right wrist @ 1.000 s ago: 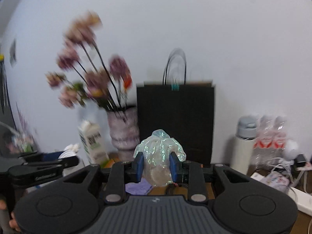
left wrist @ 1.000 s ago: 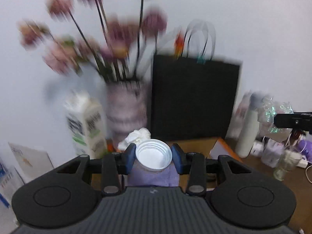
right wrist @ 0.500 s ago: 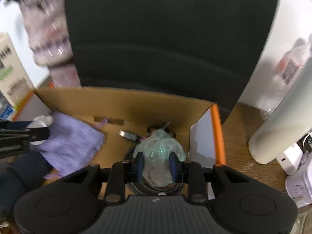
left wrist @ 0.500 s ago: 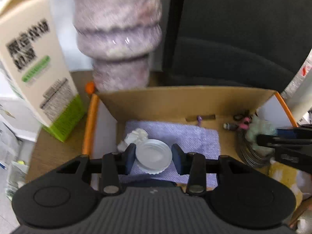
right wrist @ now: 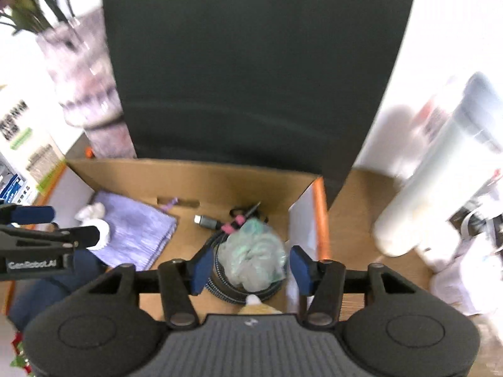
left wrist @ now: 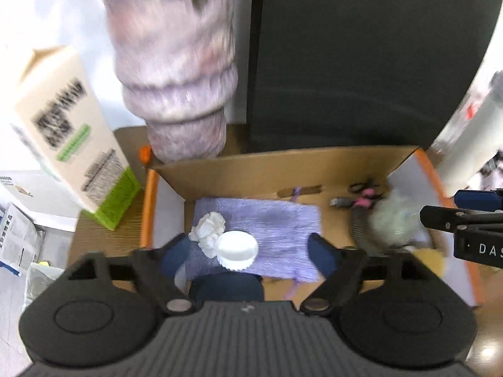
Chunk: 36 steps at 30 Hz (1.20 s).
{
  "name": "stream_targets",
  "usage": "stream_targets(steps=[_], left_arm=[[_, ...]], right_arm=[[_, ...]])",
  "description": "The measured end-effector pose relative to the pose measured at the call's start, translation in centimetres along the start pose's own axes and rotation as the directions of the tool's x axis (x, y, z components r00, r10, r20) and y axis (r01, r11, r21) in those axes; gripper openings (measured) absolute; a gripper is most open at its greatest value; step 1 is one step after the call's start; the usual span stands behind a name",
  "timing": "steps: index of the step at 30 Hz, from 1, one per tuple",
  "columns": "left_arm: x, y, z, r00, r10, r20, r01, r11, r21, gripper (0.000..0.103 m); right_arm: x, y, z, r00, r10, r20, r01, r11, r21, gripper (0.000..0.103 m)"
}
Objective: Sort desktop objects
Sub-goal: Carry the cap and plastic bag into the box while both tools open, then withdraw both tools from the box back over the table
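Observation:
My left gripper (left wrist: 250,251) hangs over the left of an open cardboard box (left wrist: 283,166), its jaws opening wide. A white lid (left wrist: 237,249) lies free between them on a purple cloth (left wrist: 270,223), beside a crumpled white paper (left wrist: 209,227). My right gripper (right wrist: 250,267) hovers over the box's right side, jaws opening too. A crumpled greenish plastic bag (right wrist: 253,254) sits between its pads without touching them, on top of a coiled cable (right wrist: 220,270). Each gripper shows at the edge of the other's view.
Behind the box (right wrist: 188,176) stand a black paper bag (left wrist: 361,62), a purple vase (left wrist: 176,78) and a milk carton (left wrist: 69,138). A white bottle (right wrist: 433,188) stands to the right. A charger plug (right wrist: 206,221) lies in the box.
Both grippers came down from in front of the wall into the box. The left let go of the white lid and the right let go of the plastic bag, and both jaws spread.

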<state>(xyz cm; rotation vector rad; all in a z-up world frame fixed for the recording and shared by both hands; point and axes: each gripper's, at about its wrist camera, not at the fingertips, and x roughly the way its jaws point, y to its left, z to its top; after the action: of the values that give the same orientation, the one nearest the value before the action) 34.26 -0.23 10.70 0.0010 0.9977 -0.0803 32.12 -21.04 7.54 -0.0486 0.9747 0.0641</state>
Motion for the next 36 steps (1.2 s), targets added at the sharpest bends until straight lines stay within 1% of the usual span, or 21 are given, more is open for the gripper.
stream_targets(steps=[1, 4, 6, 8, 10, 12, 14, 17, 19, 20, 21, 23, 24, 26, 27, 28, 30, 32, 34, 36], left_arm=[[-1.2, 0.1, 0.1, 1.000, -0.008, 0.002, 0.008, 1.000, -0.014, 0.103], [-4.9, 0.7, -0.8, 0.999, -0.017, 0.038, 0.019, 0.998, -0.063, 0.103], [-6.2, 1.0, -1.7, 0.999, -0.008, 0.036, 0.012, 0.996, -0.088, 0.103], [-7.9, 1.5, -3.2, 0.999, -0.005, 0.053, 0.011, 0.994, -0.110, 0.103], [-9.5, 1.3, -5.0, 0.997, 0.006, 0.081, 0.002, 0.995, -0.103, 0.103], [-11.5, 1.1, -7.5, 0.991, -0.009, 0.132, 0.022, 0.995, -0.097, 0.103], [-13.2, 0.8, -10.5, 0.982, -0.023, 0.190, 0.042, 0.994, -0.097, 0.103], [-15.1, 0.5, -15.4, 0.962, -0.047, 0.270, 0.075, 0.993, -0.093, 0.103], [-15.5, 0.2, -18.8, 0.952, -0.065, 0.299, 0.096, 0.991, -0.090, 0.103], [-15.6, -0.1, -20.7, 0.949, -0.062, 0.310, 0.094, 0.991, -0.091, 0.103], [-15.6, -0.4, -22.5, 0.944, -0.048, 0.326, 0.083, 0.992, -0.093, 0.103], [-15.5, -1.2, -26.1, 0.928, -0.019, 0.371, 0.050, 0.996, -0.076, 0.103], [-15.2, -1.4, -27.6, 0.922, 0.001, 0.388, 0.027, 0.997, -0.066, 0.103], [-14.7, -1.8, -30.2, 0.911, 0.065, 0.406, -0.040, 0.997, -0.069, 0.103], [-14.6, -2.0, -31.4, 0.910, 0.076, 0.408, -0.054, 0.996, -0.066, 0.103], [-14.5, -2.0, -32.5, 0.910, 0.071, 0.409, -0.050, 0.997, -0.062, 0.103], [-14.6, -2.1, -34.4, 0.919, 0.048, 0.391, -0.021, 0.997, -0.073, 0.103], [-14.9, -2.3, -36.4, 0.929, 0.012, 0.371, 0.018, 0.997, -0.077, 0.103], [-15.4, -2.5, -38.0, 0.930, -0.012, 0.367, 0.042, 0.996, -0.075, 0.103], [-15.9, -2.7, -39.6, 0.927, -0.021, 0.375, 0.049, 0.997, -0.067, 0.103]], right_arm=[[-1.4, -0.1, 0.0, 1.000, -0.002, 0.017, 0.002, 1.000, 0.002, 0.060], [-5.2, -0.5, -0.3, 0.998, 0.013, 0.064, -0.015, 1.000, 0.023, 0.068], [-6.7, -0.6, -0.8, 0.996, 0.018, 0.088, -0.021, 0.999, 0.033, 0.071], [-8.0, -0.3, -1.7, 0.994, 0.018, 0.108, -0.021, 0.999, 0.031, 0.071], [-9.6, -0.1, -3.2, 0.990, 0.022, 0.137, -0.027, 0.999, 0.034, 0.071], [-10.9, 0.4, -4.8, 0.985, 0.041, 0.170, -0.047, 0.998, 0.032, 0.071], [-12.0, 1.1, -7.1, 0.978, 0.051, 0.201, -0.057, 0.998, 0.023, 0.072], [-13.3, 1.9, -11.9, 0.961, 0.073, 0.268, -0.081, 0.997, 0.019, 0.076], [-13.4, 2.4, -15.2, 0.953, 0.088, 0.290, -0.101, 0.994, 0.030, 0.076], [-13.4, 2.6, -16.9, 0.951, 0.091, 0.296, -0.107, 0.993, 0.039, 0.076], [-13.4, 2.9, -18.6, 0.949, 0.088, 0.304, -0.108, 0.993, 0.050, 0.076], [-13.3, 3.5, -21.8, 0.944, 0.092, 0.317, -0.114, 0.992, 0.049, 0.076], [-13.2, 3.8, -23.6, 0.943, 0.101, 0.316, -0.120, 0.992, 0.042, 0.076], [-12.8, 4.2, -26.4, 0.948, 0.109, 0.298, -0.128, 0.991, 0.046, 0.076], [-12.7, 4.3, -27.9, 0.950, 0.117, 0.289, -0.135, 0.990, 0.045, 0.076], [-12.7, 4.4, -29.2, 0.951, 0.119, 0.286, -0.140, 0.989, 0.056, 0.076], [-12.7, 4.4, -31.4, 0.953, 0.128, 0.273, -0.157, 0.984, 0.086, 0.076], [-13.4, 4.6, -33.6, 0.948, 0.134, 0.289, -0.161, 0.984, 0.072, 0.076], [-14.4, 4.9, -35.8, 0.945, 0.102, 0.310, -0.120, 0.992, 0.042, 0.076], [-15.3, 5.0, -37.9, 0.942, 0.088, 0.324, -0.098, 0.995, 0.016, 0.076]])
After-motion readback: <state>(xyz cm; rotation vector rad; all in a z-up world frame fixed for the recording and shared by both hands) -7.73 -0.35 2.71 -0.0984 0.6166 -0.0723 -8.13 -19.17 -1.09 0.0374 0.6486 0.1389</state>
